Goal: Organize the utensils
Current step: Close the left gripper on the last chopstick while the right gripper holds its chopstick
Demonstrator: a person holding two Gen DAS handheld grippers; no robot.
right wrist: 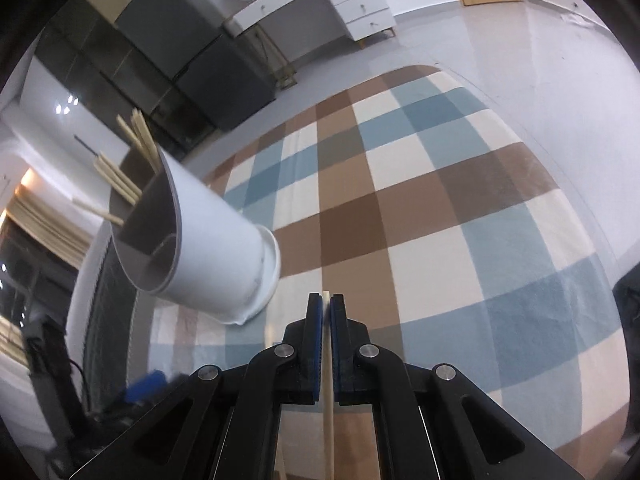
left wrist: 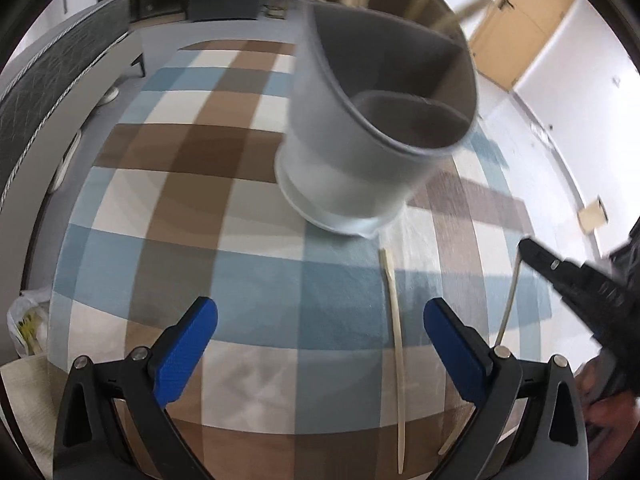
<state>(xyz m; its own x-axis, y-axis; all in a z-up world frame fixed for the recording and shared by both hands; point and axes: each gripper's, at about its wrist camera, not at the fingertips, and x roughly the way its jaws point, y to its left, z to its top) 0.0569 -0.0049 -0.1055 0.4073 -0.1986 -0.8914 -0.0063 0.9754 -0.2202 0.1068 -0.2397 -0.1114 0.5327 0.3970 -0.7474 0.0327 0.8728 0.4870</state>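
A white utensil holder [left wrist: 352, 160] with a grey divided inside stands on the checked rug [left wrist: 240, 240]; several pale chopsticks [right wrist: 120, 184] stick out of it. My left gripper [left wrist: 320, 344] is open just short of the holder, with nothing between its blue pads [left wrist: 188, 352]. One chopstick [left wrist: 394, 340] lies on the rug between those pads and the holder. My right gripper [right wrist: 327, 304] is shut on a single chopstick [right wrist: 328, 380], a little right of the holder [right wrist: 216, 256]. The left wrist view shows the same gripper [left wrist: 532, 250] at the right edge with its chopstick [left wrist: 510, 300] hanging down.
A dark mattress [left wrist: 52, 92] runs along the rug's left side, with a plastic bag [left wrist: 28, 320] near it. A dark fridge [right wrist: 192, 52] and a white dresser [right wrist: 352, 4] stand beyond the rug. A wooden door [left wrist: 520, 28] is at the far right.
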